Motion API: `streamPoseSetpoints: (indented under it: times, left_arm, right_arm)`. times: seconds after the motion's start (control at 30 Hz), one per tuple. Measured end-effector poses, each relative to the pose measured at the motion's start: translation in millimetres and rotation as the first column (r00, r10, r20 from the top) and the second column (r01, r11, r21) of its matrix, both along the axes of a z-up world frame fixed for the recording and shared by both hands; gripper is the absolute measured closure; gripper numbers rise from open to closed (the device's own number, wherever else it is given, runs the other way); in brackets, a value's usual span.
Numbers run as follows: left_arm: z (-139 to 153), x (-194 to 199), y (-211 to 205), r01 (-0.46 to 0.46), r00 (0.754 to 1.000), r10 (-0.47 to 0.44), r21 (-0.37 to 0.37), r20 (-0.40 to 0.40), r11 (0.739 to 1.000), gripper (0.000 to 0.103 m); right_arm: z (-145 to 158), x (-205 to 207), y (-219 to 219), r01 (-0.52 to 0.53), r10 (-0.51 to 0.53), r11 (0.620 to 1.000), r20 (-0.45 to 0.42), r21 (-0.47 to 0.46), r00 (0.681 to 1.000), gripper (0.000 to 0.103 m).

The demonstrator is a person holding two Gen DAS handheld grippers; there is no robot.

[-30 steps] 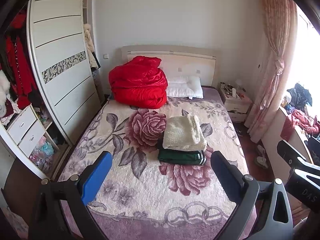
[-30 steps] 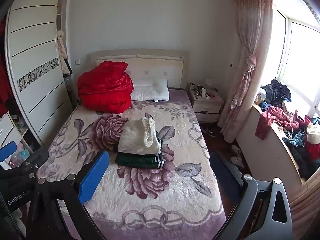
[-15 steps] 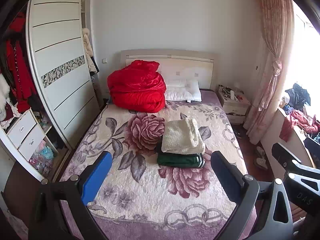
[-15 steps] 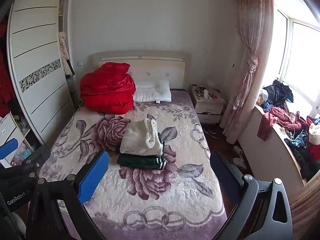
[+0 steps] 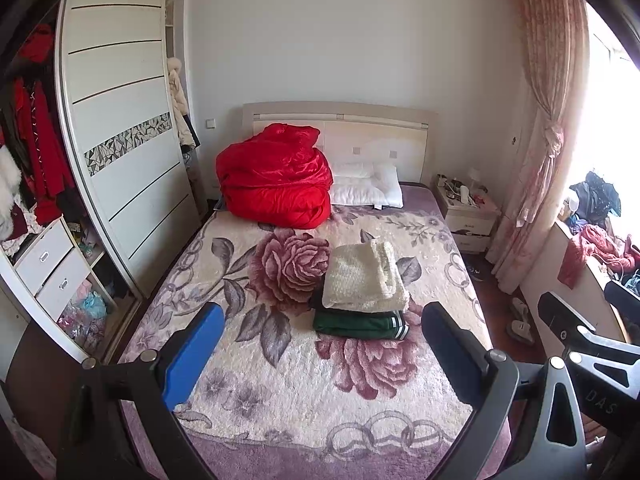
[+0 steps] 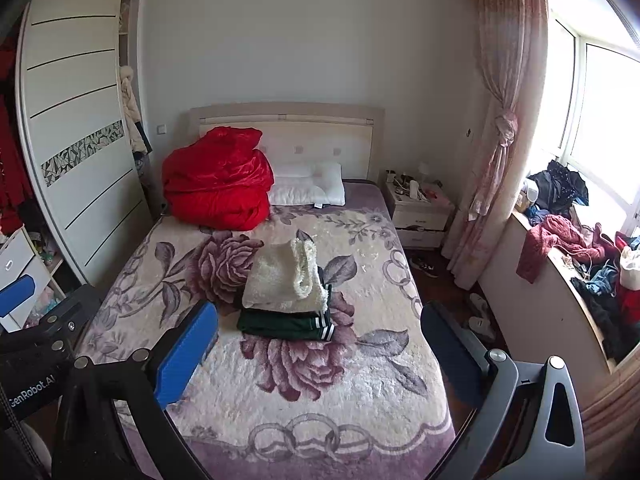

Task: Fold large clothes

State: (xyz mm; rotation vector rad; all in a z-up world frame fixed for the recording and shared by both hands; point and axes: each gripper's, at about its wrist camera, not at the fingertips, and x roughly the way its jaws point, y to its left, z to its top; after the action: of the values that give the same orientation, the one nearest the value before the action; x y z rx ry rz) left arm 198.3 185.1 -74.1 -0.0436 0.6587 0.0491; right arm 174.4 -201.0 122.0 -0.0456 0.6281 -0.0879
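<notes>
A folded cream knit garment lies on top of a folded dark green garment with white stripes in the middle of the bed. The same stack shows in the right wrist view: cream garment, green garment. My left gripper is open and empty, held well back above the foot of the bed. My right gripper is open and empty too, beside the left one. Part of the right gripper shows at the left view's right edge.
A bundled red quilt and white pillows lie at the headboard. A wardrobe with drawers stands on the left. A nightstand, pink curtain and a windowsill heaped with clothes stand on the right.
Both grippers have drawn back and risen a little from the bed, so the stack looks smaller and farther. The garments have not moved.
</notes>
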Motion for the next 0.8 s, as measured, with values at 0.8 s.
streamPoseSetpoints:
  times: [0.8]
  left_arm:
    - [4.3, -2.8, 0.1, -0.003, 1.000, 0.003, -0.001, 0.002, 1.000, 0.002]
  right_arm:
    - [3.5, -6.4, 2.8, 0.007, -0.007, 1.000, 0.006, 0.003, 1.000, 0.000]
